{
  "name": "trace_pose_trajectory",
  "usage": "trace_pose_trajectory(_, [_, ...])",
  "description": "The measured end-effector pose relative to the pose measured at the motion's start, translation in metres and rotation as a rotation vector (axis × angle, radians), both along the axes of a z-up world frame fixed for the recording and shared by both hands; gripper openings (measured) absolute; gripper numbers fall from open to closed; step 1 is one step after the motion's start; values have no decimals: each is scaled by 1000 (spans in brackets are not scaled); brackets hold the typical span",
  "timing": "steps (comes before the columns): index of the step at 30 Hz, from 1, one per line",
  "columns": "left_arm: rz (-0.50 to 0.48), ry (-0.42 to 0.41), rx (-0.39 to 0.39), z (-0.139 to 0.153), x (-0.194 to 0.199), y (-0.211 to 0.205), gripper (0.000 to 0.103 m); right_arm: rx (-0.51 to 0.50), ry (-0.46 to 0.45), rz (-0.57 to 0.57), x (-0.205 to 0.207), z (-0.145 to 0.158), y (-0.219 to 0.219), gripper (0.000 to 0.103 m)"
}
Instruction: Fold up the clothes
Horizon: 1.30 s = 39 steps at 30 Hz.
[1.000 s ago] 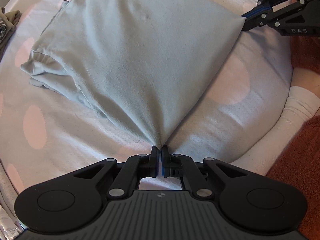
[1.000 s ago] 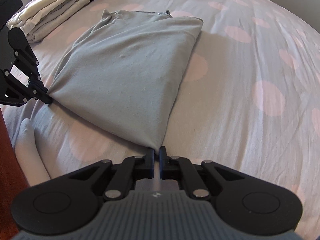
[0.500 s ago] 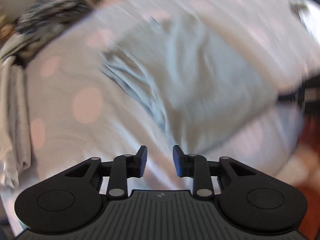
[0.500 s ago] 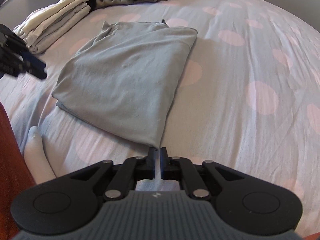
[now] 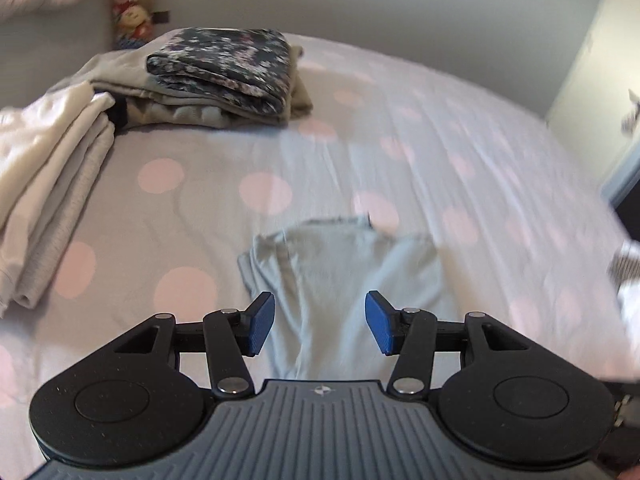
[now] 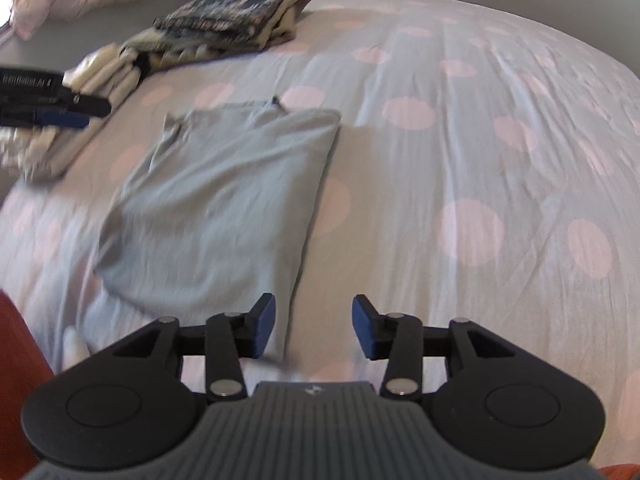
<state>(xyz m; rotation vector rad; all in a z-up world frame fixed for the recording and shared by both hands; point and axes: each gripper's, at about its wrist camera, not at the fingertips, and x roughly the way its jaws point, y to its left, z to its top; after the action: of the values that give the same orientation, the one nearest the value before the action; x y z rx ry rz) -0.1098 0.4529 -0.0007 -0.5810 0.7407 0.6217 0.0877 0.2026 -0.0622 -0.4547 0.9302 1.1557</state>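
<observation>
Polka-dot bedding (image 5: 360, 152) fills the left wrist view, where the left gripper (image 5: 320, 326) gapes wide and empty above the folded grey shirt (image 5: 348, 276). From the right wrist, the right gripper (image 6: 314, 330) stands equally wide at the shirt's near corner. Soft, light and limp, I'd judge; best pinched at corners.

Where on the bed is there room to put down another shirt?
The widest bare stretch of the dotted bedspread lies right of the folded grey shirt. A smaller bare strip lies between that shirt and the dark patterned pile. The left edge is crowded: the cream stack and patterned pile sit close together there.
</observation>
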Motion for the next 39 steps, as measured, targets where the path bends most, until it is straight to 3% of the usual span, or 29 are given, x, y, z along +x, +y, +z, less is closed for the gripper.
trace_pose_trajectory(8, [82, 7, -155, -36, -3, 44, 51, 80, 142, -117, 31, 8, 36, 70])
trace_pose_trajectory(13, [99, 23, -184, -61, -4, 60, 56, 80, 178, -148, 42, 1, 60, 71])
trace_pose_trajectory(24, [167, -167, -377, -103, -17, 98, 58, 102, 250, -166, 65, -20, 99, 73])
trace_pose_trajectory(32, [136, -93, -362, -128, -1, 87, 59, 94, 292, -172, 80, -47, 127, 73])
trace_pose_trajectory(39, [100, -120, -293, -134, 9, 81, 62, 122, 321, -163, 87, -66, 142, 74])
